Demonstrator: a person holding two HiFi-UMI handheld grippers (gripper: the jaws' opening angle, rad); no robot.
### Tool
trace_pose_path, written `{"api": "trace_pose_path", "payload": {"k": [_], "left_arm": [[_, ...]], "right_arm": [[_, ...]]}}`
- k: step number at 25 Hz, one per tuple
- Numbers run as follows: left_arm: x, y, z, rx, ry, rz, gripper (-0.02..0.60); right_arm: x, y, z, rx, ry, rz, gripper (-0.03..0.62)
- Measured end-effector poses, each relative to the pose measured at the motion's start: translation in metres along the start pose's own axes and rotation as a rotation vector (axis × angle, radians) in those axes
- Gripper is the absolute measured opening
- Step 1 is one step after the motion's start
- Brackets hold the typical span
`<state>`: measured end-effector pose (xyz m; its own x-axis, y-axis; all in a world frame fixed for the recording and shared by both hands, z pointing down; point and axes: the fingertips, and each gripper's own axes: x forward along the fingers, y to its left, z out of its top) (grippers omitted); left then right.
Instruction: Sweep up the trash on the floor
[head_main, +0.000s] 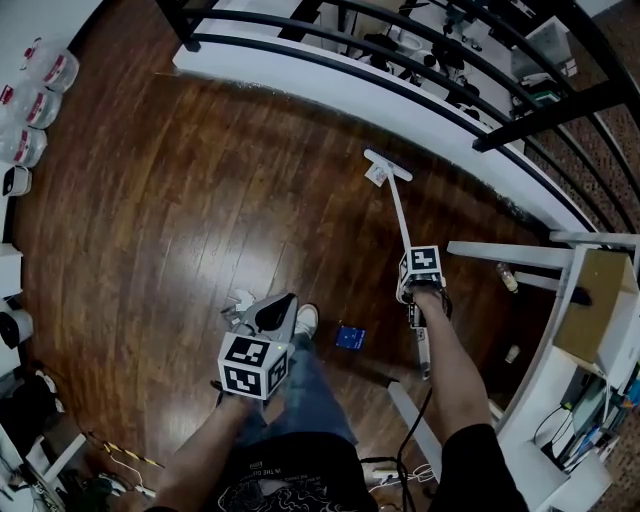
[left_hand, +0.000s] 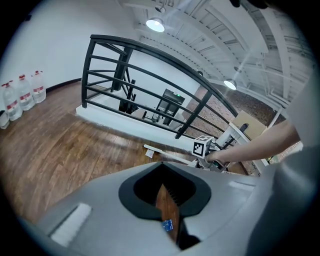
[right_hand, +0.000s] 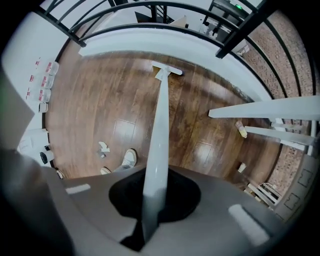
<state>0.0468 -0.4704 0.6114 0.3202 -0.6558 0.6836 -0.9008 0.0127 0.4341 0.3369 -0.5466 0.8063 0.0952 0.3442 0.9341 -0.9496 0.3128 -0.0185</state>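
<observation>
My right gripper (head_main: 415, 292) is shut on the white pole of a broom (right_hand: 159, 125). The broom head (head_main: 387, 165) rests on the wood floor near the railing, with a scrap of paper (head_main: 377, 175) against it. My left gripper (head_main: 262, 335) holds a grey dustpan (head_main: 272, 312) low beside my shoe (head_main: 306, 320). Crumpled white trash (head_main: 240, 300) lies just left of the dustpan. A small blue packet (head_main: 350, 337) lies on the floor between the two grippers and shows through the left jaws' gap as the blue packet (left_hand: 167, 225).
A black railing (head_main: 400, 60) on a white ledge runs along the far side. White table legs (head_main: 510, 255) stand at the right, with a small bottle (head_main: 506, 277) and a cup (head_main: 512, 353) on the floor. Water bottles (head_main: 35, 100) line the left wall. Cables (head_main: 400, 465) lie by my feet.
</observation>
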Motion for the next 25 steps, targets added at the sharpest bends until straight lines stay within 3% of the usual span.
{"api": "trace_pose_path", "payload": {"k": [13, 25], "left_arm": [[-0.072, 0.023, -0.039, -0.003, -0.039, -0.013, 0.005], [-0.171, 0.065, -0.119, -0.008, -0.052, 0.0, 0.005]], "right_arm": [[0.026, 0.105, -0.11, 0.019, 0.042, 0.097, 0.0], [0.053, 0.198, -0.243, -0.009, 0.097, 0.125, 0.0]]}}
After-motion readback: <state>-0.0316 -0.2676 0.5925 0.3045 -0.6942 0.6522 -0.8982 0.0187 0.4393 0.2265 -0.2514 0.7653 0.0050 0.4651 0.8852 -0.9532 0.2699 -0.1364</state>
